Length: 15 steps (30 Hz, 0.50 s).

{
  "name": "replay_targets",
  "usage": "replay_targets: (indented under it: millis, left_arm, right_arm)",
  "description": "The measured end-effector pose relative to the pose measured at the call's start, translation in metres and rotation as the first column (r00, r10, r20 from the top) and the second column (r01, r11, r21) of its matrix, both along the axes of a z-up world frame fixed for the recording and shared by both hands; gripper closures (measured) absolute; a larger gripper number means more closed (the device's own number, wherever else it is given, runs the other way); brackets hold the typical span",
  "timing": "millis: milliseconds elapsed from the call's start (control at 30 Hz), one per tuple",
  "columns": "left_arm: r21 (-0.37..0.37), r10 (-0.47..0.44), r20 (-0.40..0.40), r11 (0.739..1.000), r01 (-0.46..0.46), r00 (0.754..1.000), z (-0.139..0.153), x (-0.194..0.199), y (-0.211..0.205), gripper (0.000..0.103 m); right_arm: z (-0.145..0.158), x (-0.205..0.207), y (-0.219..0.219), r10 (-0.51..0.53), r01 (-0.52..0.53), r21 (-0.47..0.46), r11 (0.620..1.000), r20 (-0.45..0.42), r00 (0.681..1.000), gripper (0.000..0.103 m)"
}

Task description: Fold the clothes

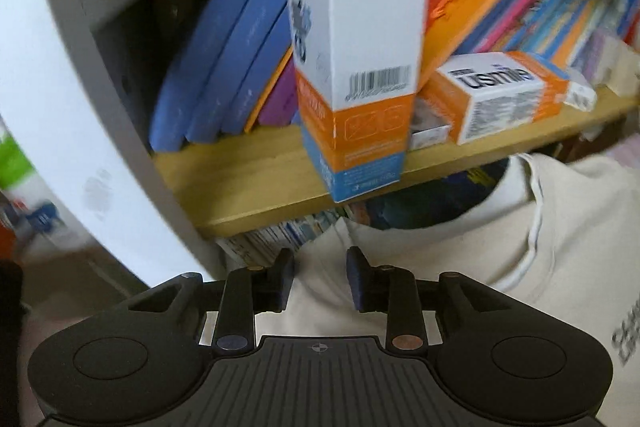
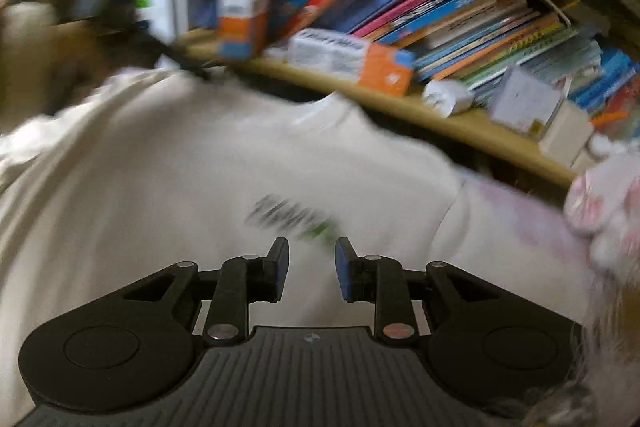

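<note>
Left wrist view shows the left gripper with its jaws a little apart, and cream cloth of the T-shirt fills the gap between the blue pads; I cannot tell if the pads are pinching the cloth or only sitting over it. The shirt's round neck hole is just past the jaws, on the right side, and dark letters show on the cloth at the far right edge. Behind the shirt is a wooden shelf. A tall white, orange and blue box stands at the front of the shelf. A small orange and white box lies on its side next to it. Blue books lean at the left, and bright coloured books lean at the right. In the right wrist view, the right gripper also has its jaws a little apart, with the same shirt under and ahead of them. This picture is blurry, so I cannot tell if these jaws grip anything. The shirt hangs spread out in front of the shelf, and blurry dark and green print sits just past the jaws. Rows of books lean on the shelf. Something fluffy and pink is at the right edge.
</note>
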State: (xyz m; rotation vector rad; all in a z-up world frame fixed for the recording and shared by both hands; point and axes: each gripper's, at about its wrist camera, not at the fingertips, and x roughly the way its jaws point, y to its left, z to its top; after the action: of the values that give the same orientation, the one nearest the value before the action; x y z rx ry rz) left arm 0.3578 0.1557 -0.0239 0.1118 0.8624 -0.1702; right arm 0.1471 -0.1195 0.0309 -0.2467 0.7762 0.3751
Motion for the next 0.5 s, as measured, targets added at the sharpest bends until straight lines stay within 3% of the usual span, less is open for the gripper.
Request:
replay_targets:
  millis: [67, 200, 367, 500]
  left_arm:
    - [-0.051, -0.007, -0.004, 0.999, 0.006, 1.0, 0.0, 0.002, -0.001, 0.094]
    - [-0.016, 0.085, 0.065, 0.996, -0.084, 0.994, 0.004, -0.003, 0.002, 0.094]
    - [0.034, 0.011, 0.104, 0.999, -0.014, 0.995, 0.014, -0.035, -0.004, 0.07]
    - [-0.025, 0.033, 0.153, 0.999, -0.03, 0.988, 0.036, -0.098, 0.004, 0.07]
  right_arm:
    - [-0.004, -0.025, 0.004, -0.029, 0.029, 0.016, 0.999, -0.023, 0.999, 0.079]
    - [-0.014, -0.061, 0.011, -0.075, 0.077, 0.02, 0.997, -0.082, 0.994, 0.079]
    - [-0.019, -0.089, 0.007, -0.131, 0.132, -0.004, 0.991, -0.1, 0.986, 0.079]
    - [-0.012, -0.101, -0.008, -0.154, 0.158, 0.026, 0.987, -0.106, 0.982, 0.079]
